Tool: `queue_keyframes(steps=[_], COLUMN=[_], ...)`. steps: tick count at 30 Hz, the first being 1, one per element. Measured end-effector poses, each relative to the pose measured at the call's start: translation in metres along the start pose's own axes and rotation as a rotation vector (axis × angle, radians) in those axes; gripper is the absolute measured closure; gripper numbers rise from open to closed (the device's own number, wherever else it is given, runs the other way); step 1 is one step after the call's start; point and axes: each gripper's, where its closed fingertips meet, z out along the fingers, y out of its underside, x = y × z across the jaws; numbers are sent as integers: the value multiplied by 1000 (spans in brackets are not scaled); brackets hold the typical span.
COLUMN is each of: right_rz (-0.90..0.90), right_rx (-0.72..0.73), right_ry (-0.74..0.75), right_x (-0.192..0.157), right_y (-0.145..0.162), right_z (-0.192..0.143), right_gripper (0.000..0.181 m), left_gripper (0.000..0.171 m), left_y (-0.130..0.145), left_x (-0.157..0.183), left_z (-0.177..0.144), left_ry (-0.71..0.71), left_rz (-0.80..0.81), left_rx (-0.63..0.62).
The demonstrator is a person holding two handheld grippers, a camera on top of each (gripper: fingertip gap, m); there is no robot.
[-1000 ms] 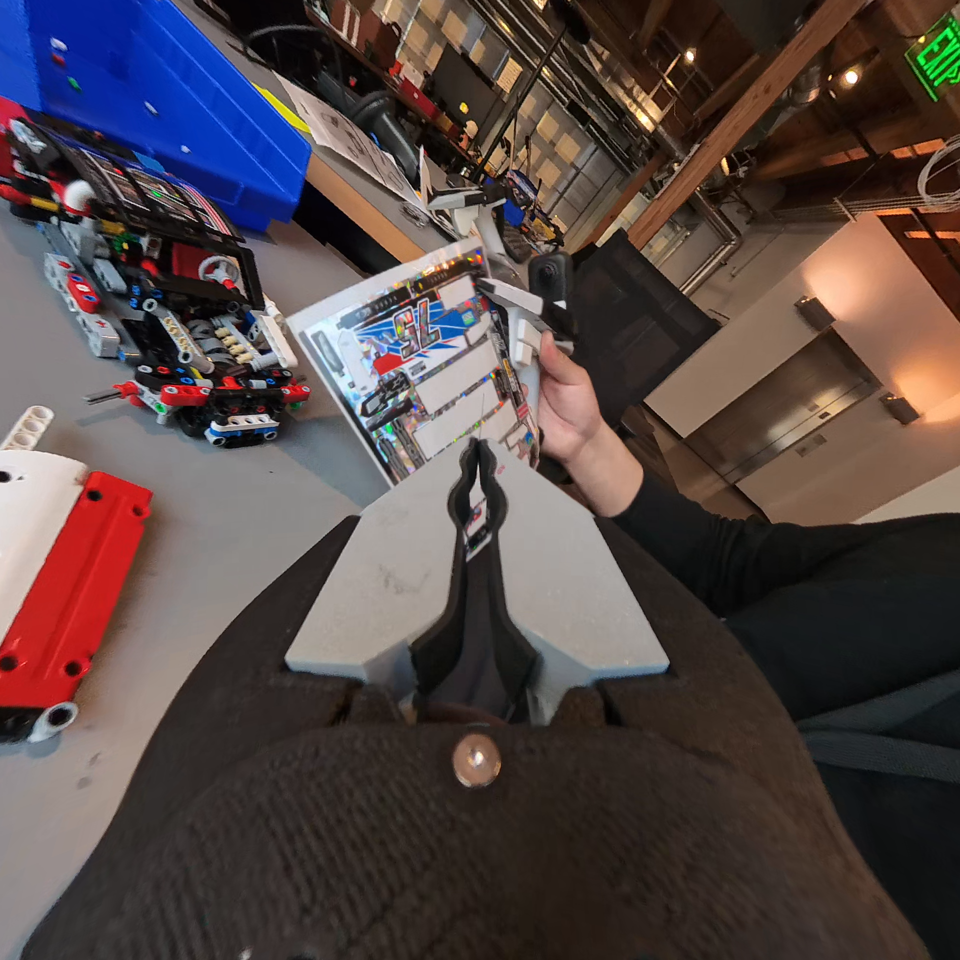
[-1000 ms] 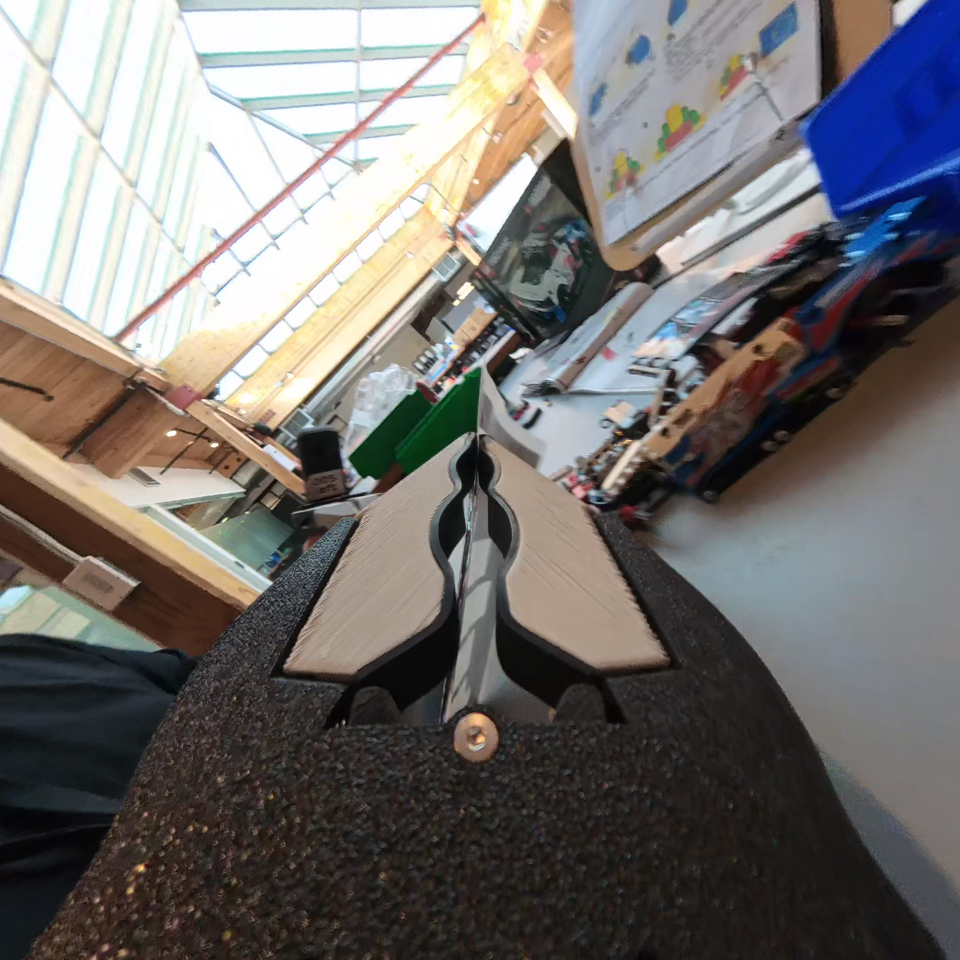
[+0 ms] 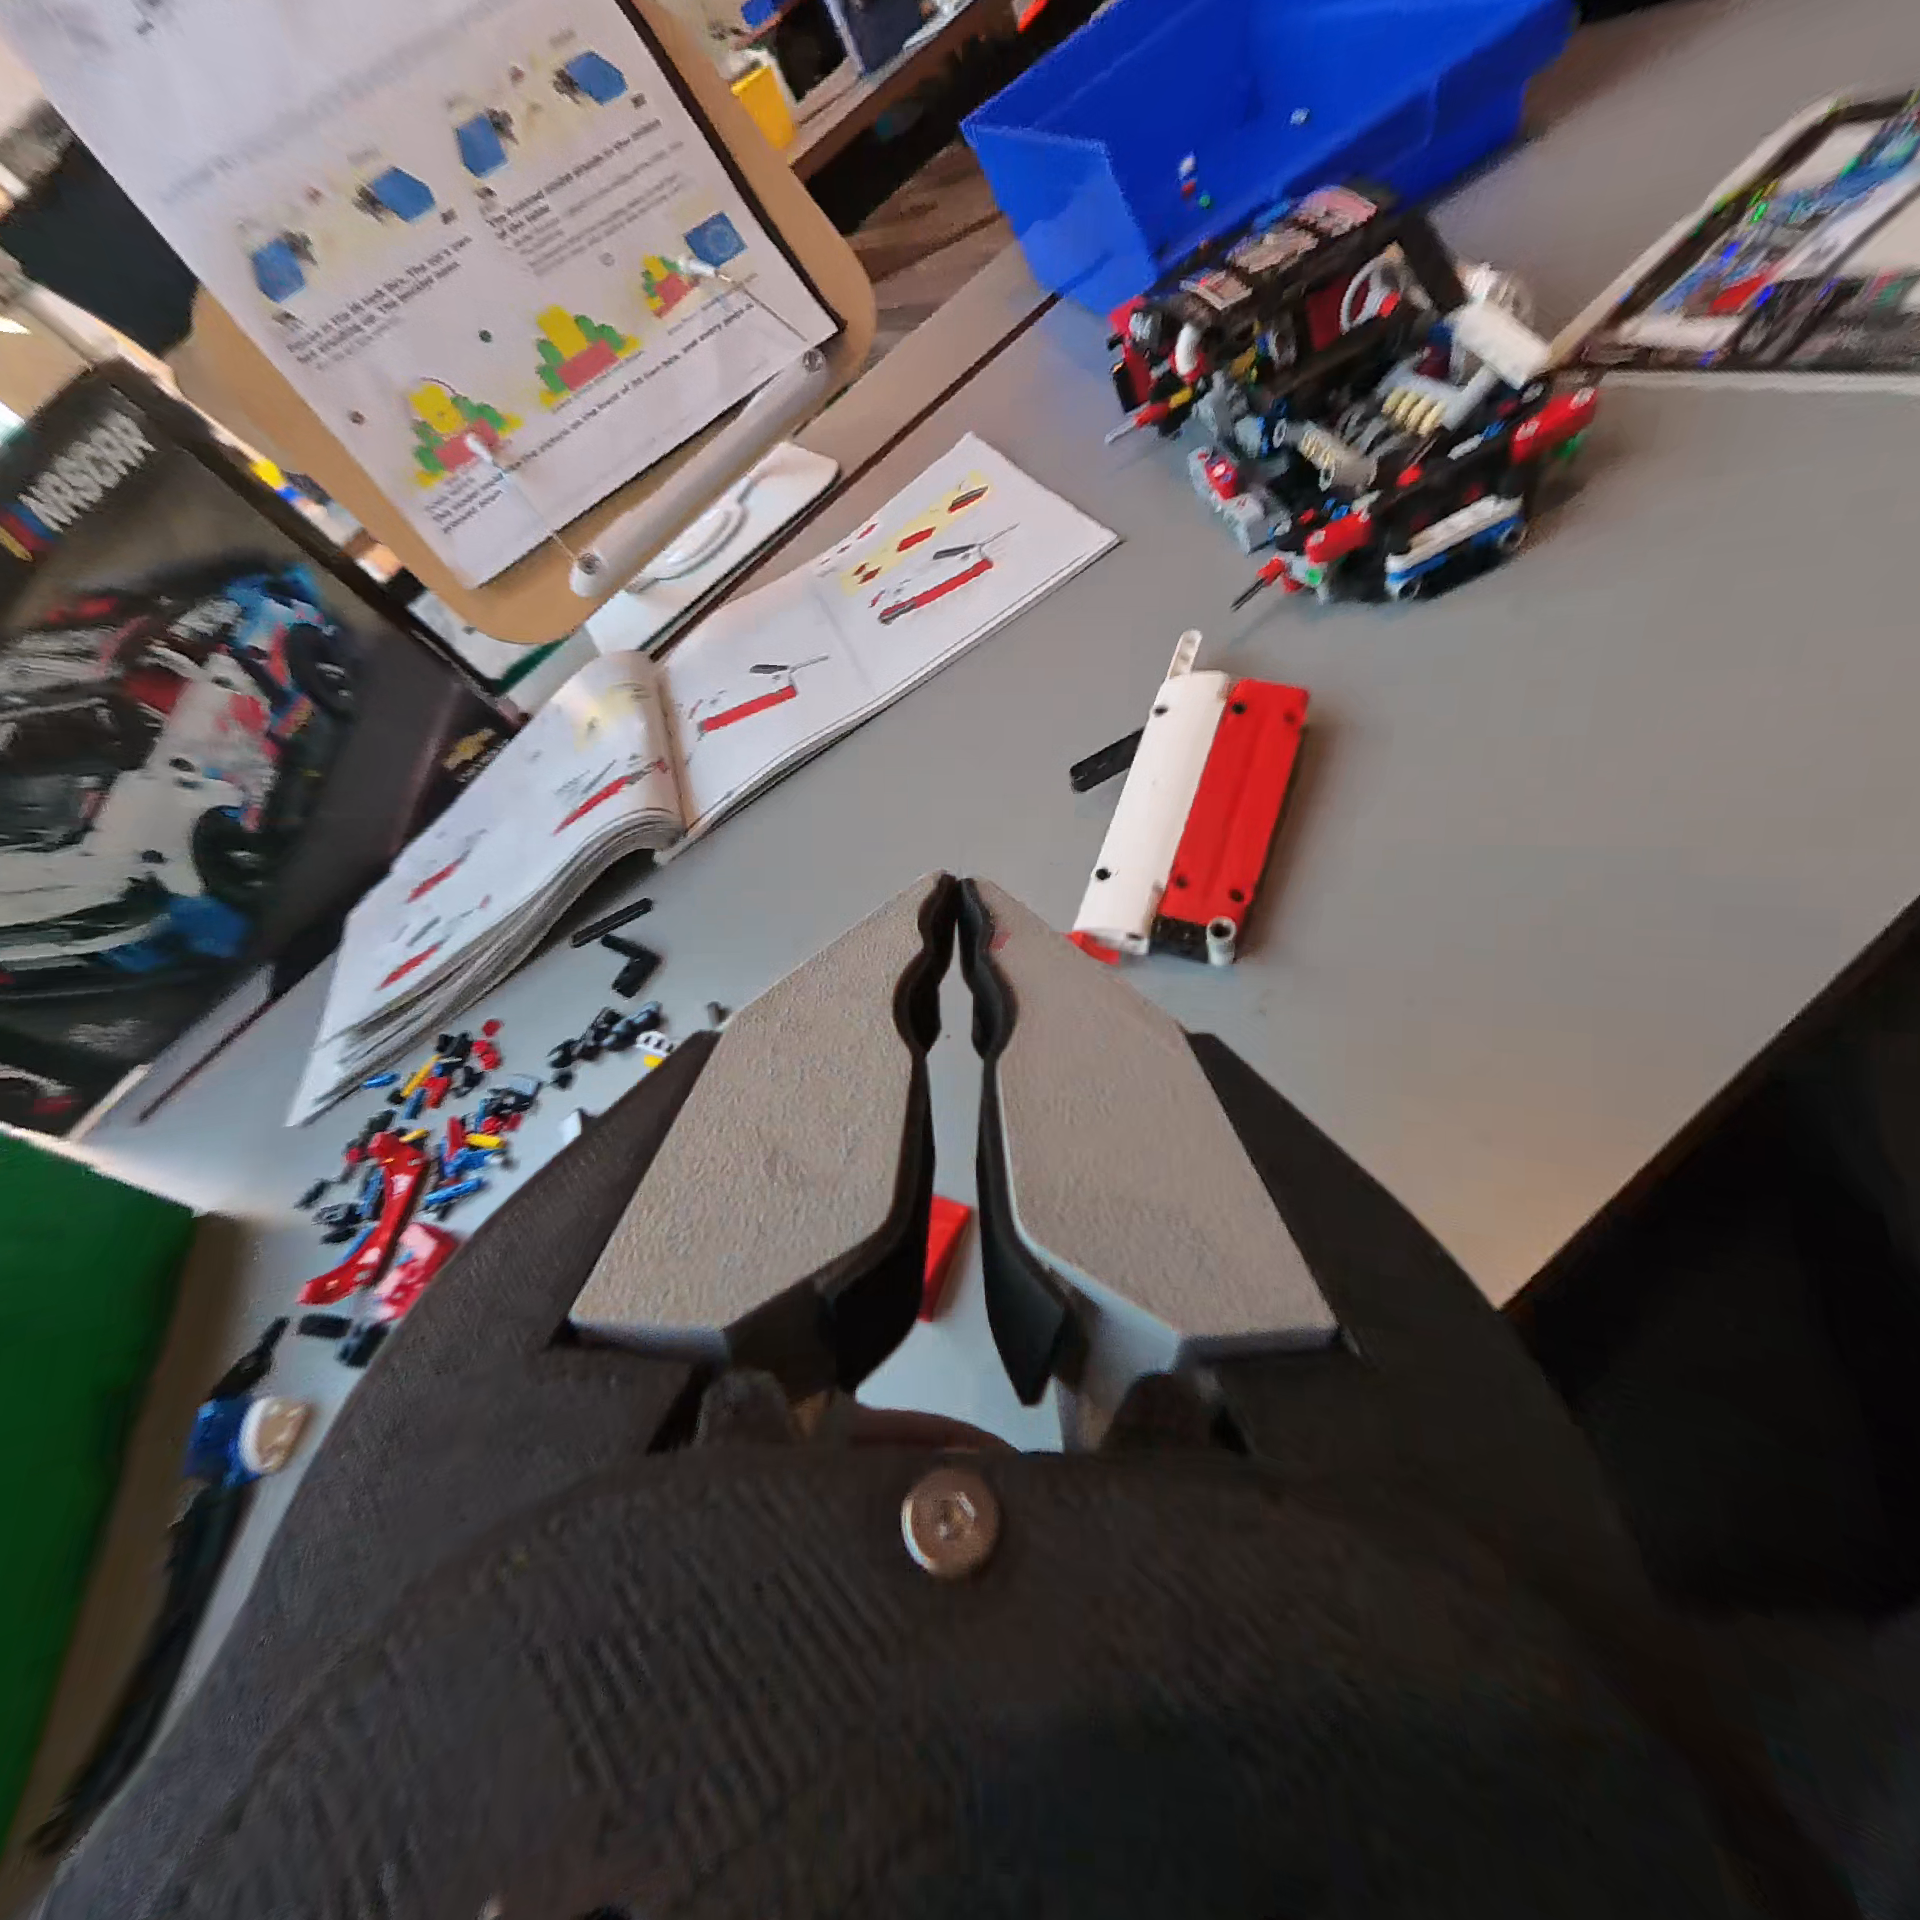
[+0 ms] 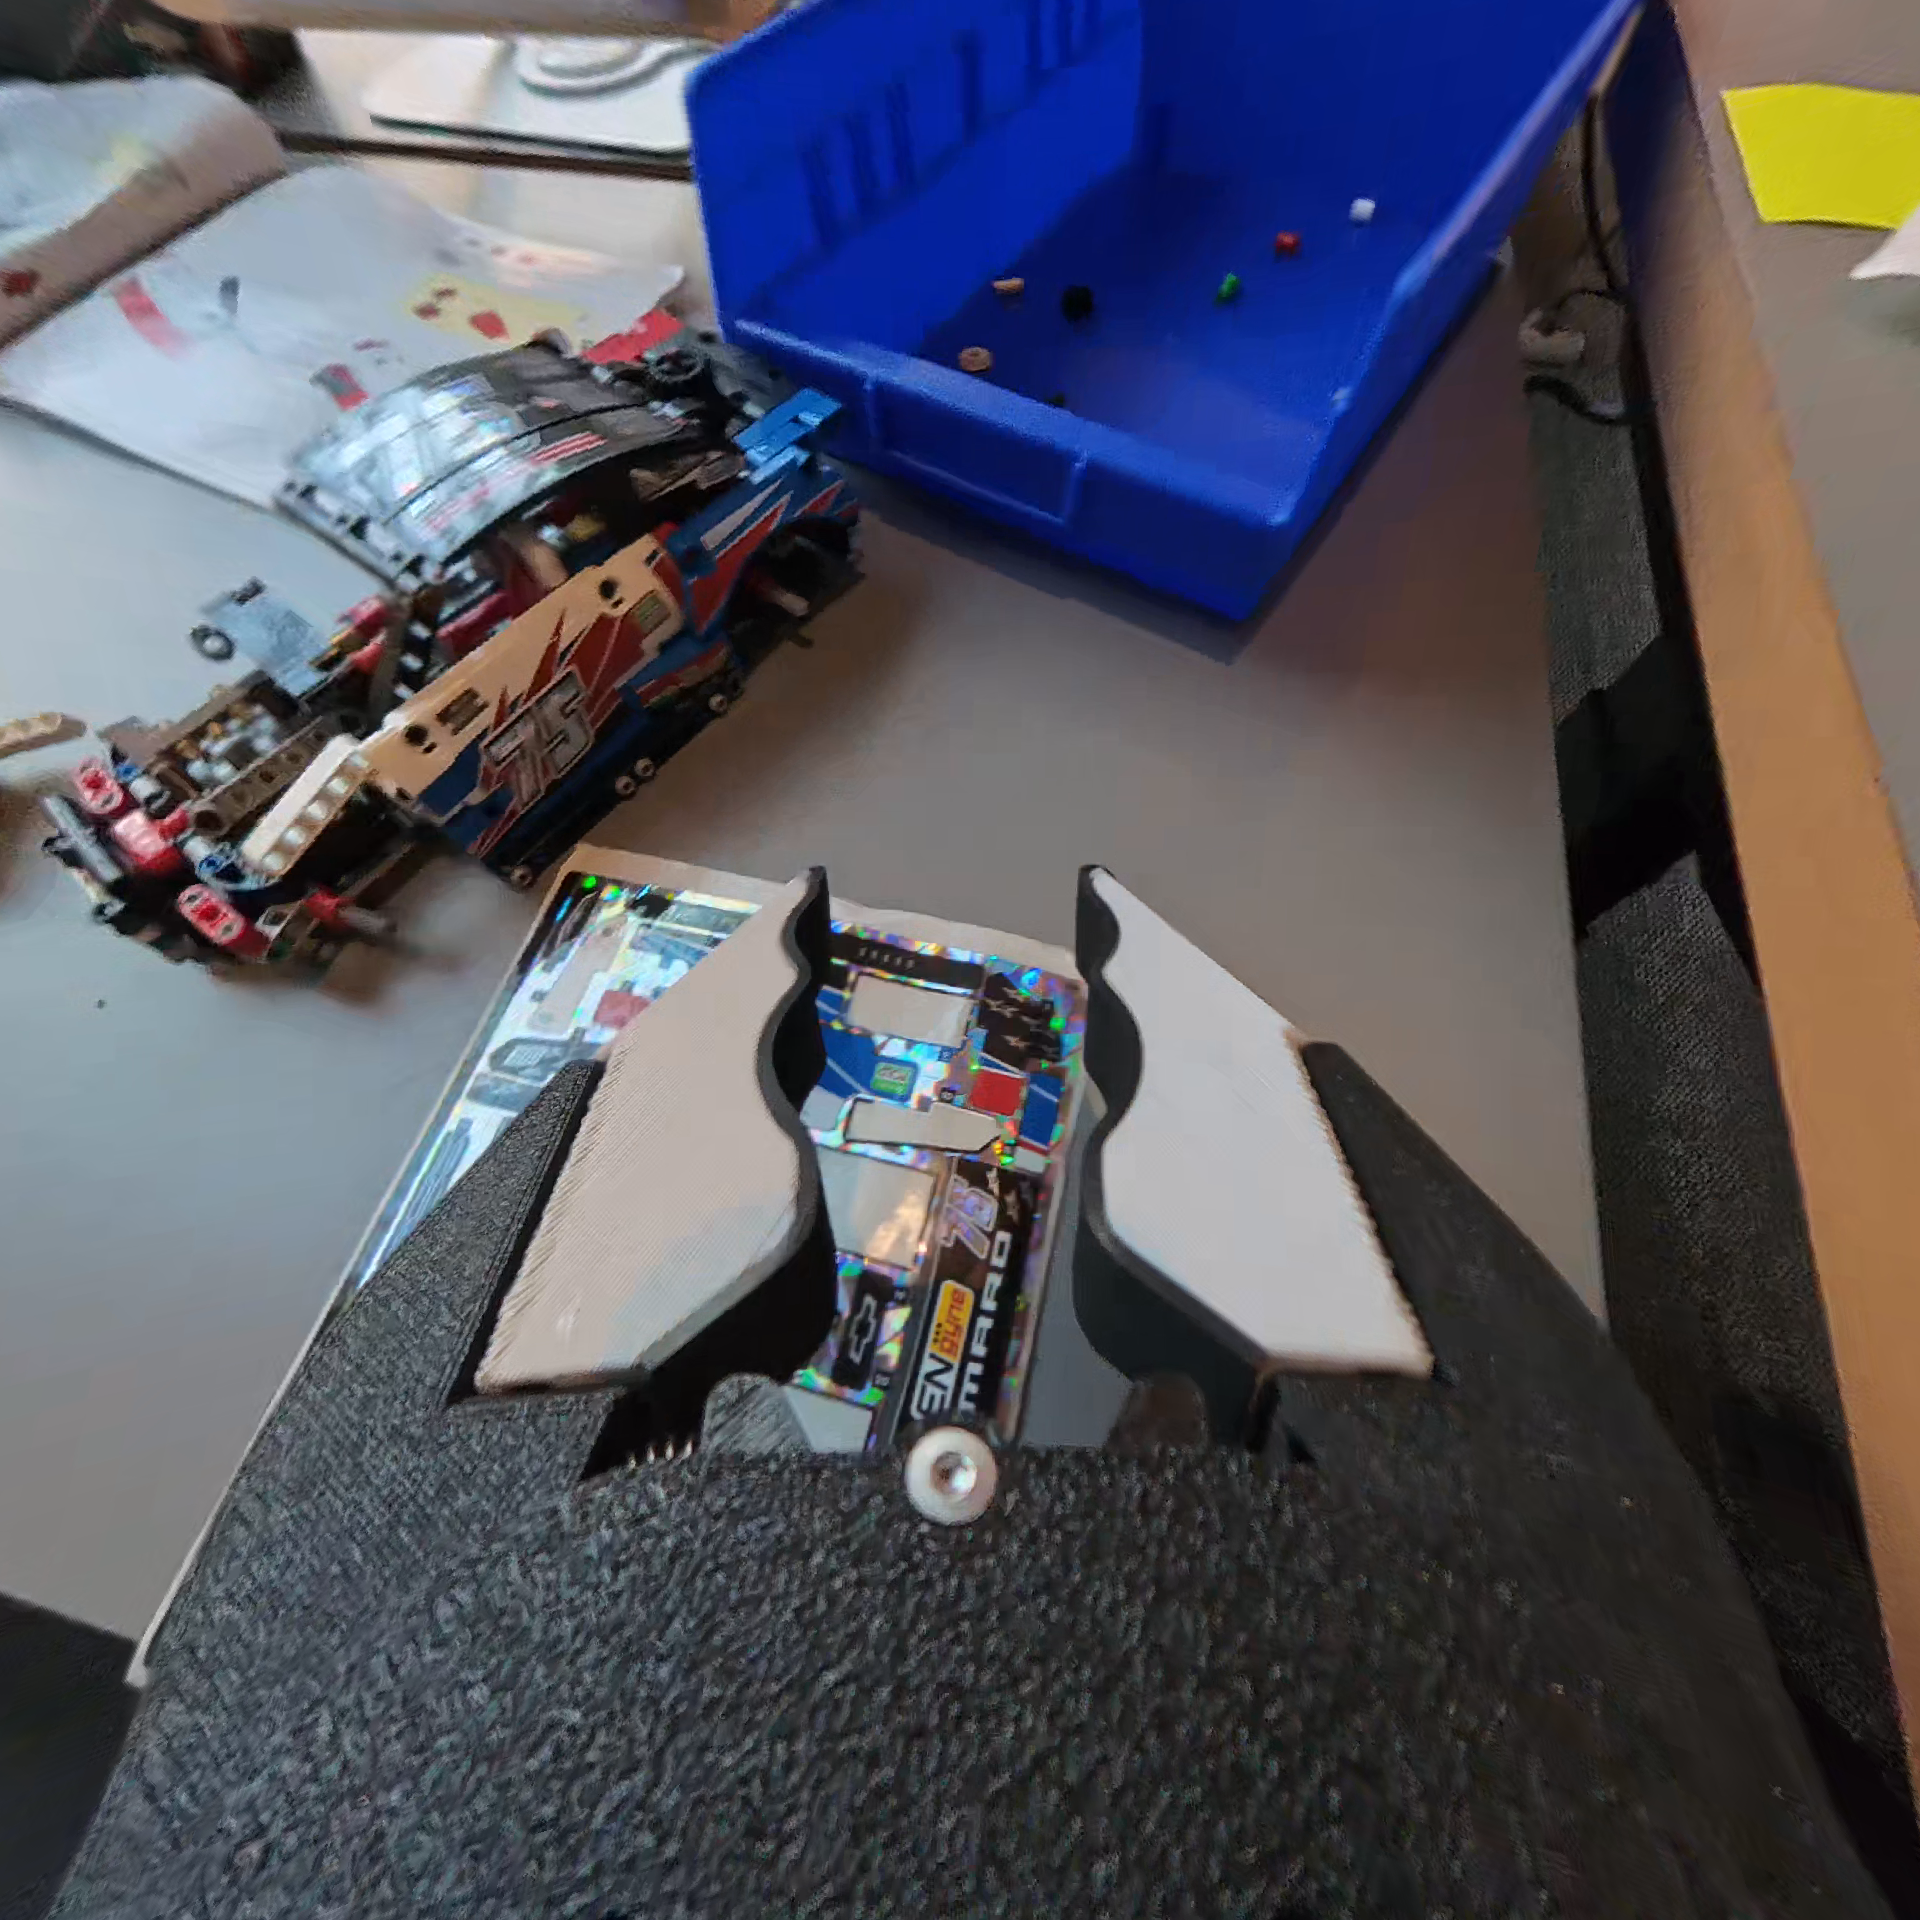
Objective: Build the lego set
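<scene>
Left gripper point(image 3: 956, 894) clenched, grey textured fingers pressed tip to tip with nothing visible between the tips, hovering over a smooth grey table point(image 3: 1558, 935). Just ahead and slightly right of the tips, a flat rectangular red-and-white lego panel point(image 3: 1195, 805), glossy plastic, dotted with pin holes. Farther ahead to the right, a half-built lego race car point(image 3: 1351, 416), a dense knot of black, red, blue and grey beams. Beyond that, a hard-walled blue plastic bin point(image 3: 1247, 125). Ahead to the left, an open instruction booklet point(image 3: 665, 769), thick paper pages curling at the spine. Left of the fingers, a scatter of small loose lego pieces point(image 3: 436, 1132), mostly red, black and blue.

Right gripper point(image 4: 951, 904) released, pale ridged fingers spread wide with wavy black inner edges, held over a glittery holographic sticker sheet point(image 4: 935, 1143) lying flat on the table directly beneath and between the fingers. Whether touching the sheet, cannot tell. Ahead to the left, the race car with curved stickered body panels. Ahead and slightly right, the blue bin holding a few tiny pieces.
</scene>
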Motion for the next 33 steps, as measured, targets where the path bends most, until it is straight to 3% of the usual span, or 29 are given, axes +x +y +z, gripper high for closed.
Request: queue_keyframes(steps=[3, 5, 10, 14, 18, 24, 33], right_rz=[-61, -79, -31, -25, 223, 430, 516], right_rx=[-47, -63, -62, -135, -185, -215, -226], right_ry=[-112, -256, -760, -1057, -1304, -1374, -1386], right_x=[-40, -75, -213, -322, -397, -437, -444], right_y=[11, 16, 13, 29, 16, 13, 16], right_z=[-3, -11, -49, -55, -63, -60, -54], right_gripper=[143, 160, 171, 173, 171, 173, 181], left_gripper=[171, 171, 171, 171, 171, 171, 171], left_y=[12, 20, 30, 11, 0, -6, 0], left_x=[0, -8, -25, 0, 25, 40, 45], left_z=[-8, -18, -49, -58, -62, -67, -61], left_ry=[-44, -100, -317, -380, -413, -428, -405], left_rz=[46, 83, 313, 494, 628, 657, 666], left_rx=[-38, -59, -71, -3, 44, 70, 51])
